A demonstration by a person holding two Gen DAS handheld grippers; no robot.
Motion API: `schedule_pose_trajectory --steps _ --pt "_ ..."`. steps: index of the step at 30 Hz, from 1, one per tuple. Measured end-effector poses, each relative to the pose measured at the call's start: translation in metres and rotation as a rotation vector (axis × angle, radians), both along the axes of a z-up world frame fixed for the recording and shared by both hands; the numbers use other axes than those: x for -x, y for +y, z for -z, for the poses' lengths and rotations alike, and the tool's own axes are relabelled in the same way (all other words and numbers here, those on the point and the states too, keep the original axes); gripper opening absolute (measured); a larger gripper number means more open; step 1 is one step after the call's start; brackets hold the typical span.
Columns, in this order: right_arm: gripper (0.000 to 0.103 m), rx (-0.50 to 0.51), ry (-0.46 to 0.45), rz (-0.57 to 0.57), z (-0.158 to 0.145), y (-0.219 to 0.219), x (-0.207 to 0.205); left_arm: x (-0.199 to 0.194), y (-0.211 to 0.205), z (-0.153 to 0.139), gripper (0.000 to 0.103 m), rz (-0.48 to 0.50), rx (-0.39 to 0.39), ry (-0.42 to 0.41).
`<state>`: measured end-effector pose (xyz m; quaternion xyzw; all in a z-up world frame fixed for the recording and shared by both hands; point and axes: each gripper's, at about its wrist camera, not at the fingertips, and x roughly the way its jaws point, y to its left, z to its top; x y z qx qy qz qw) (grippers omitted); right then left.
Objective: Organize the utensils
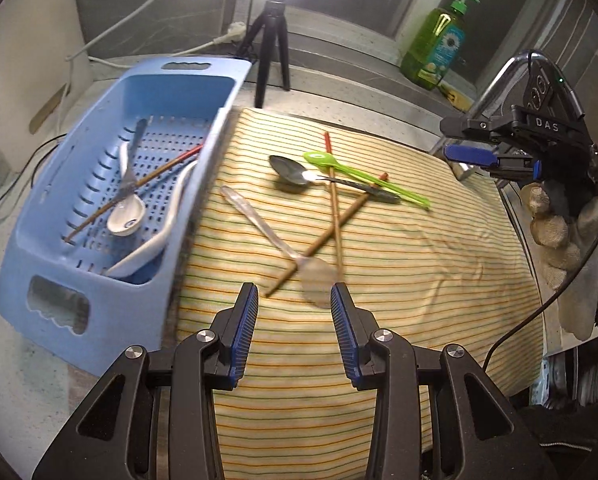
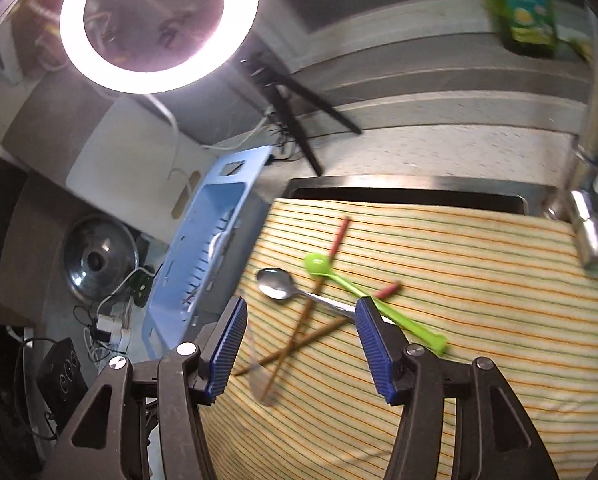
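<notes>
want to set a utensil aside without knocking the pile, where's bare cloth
The striped cloth is bare to the right of the pile, between the green plastic spoon and the sink faucet, and along the near edge by the left gripper. The middle is crowded: metal spoon, crossed chopsticks and clear spoon overlap. The blue basket already holds several utensils.

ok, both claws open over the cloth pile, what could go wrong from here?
1. The clear spoon, two chopsticks, metal spoon and green spoon cross each other; lifting one will likely drag or flick the rest.
2. The clear spoon shows faintly against the striped cloth, so the left claw may misjudge it.
3. The blue basket sits tilted against the cloth edge; a bump could shift it.
</notes>
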<state>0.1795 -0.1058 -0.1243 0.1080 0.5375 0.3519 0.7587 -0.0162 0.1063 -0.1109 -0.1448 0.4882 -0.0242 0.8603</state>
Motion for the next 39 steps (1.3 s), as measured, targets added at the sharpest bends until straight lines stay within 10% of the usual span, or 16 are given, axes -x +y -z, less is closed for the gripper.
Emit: schedule_pose_trajectory --steps 23,39 --pt "0.052 -0.063 0.221 -0.054 0.047 -0.029 -0.002 -0.002 -0.025 0.005 0.036 -0.056 -0.053 0.044" --pt "0.049 -0.244 0.365 0.342 0.074 -0.032 0.022 -0.112 -0.023 -0.011 0.036 0.626 -0.383 0.120"
